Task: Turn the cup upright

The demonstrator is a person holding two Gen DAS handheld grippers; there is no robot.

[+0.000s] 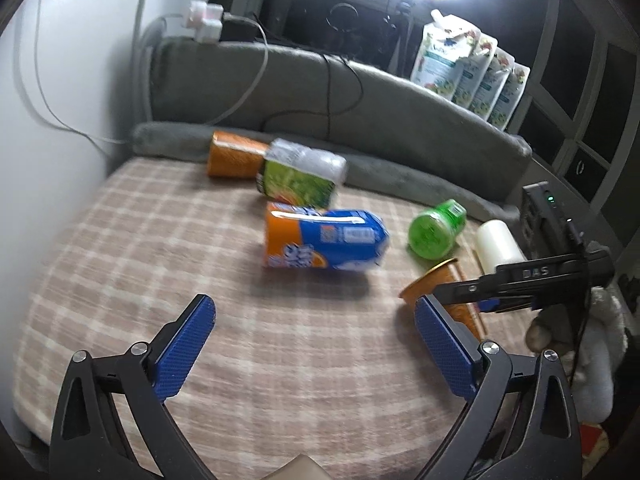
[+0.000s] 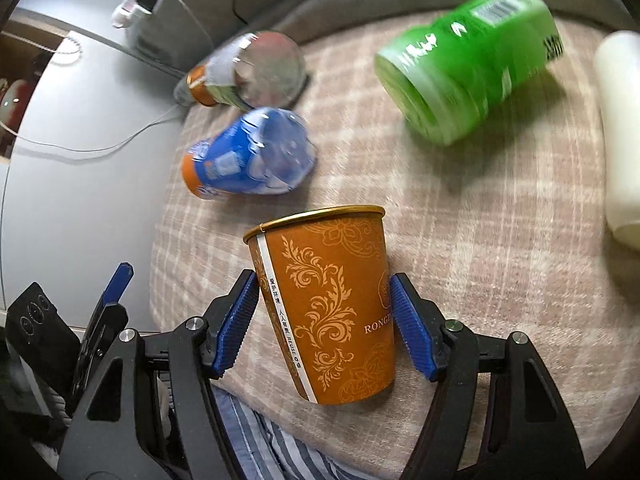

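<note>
An orange paper cup [image 2: 332,304] with a gold rim and leaf pattern is between the blue pads of my right gripper [image 2: 324,316]. The gripper is shut on the cup's sides. The cup's rim points up and away in this view, and it is held just over the plaid blanket [image 2: 480,280]. In the left wrist view the same cup [image 1: 430,282] shows at the right, tilted, with the right gripper's black finger across it. My left gripper [image 1: 314,340] is open and empty above the blanket [image 1: 160,240].
On the blanket lie a blue and orange packet [image 1: 324,240], a green packet [image 1: 300,174], an orange cup-like item [image 1: 234,154], a green jar [image 1: 436,230] and a white cylinder [image 1: 498,246]. A grey cushion [image 1: 320,92] borders the back. Pouches [image 1: 468,68] stand behind.
</note>
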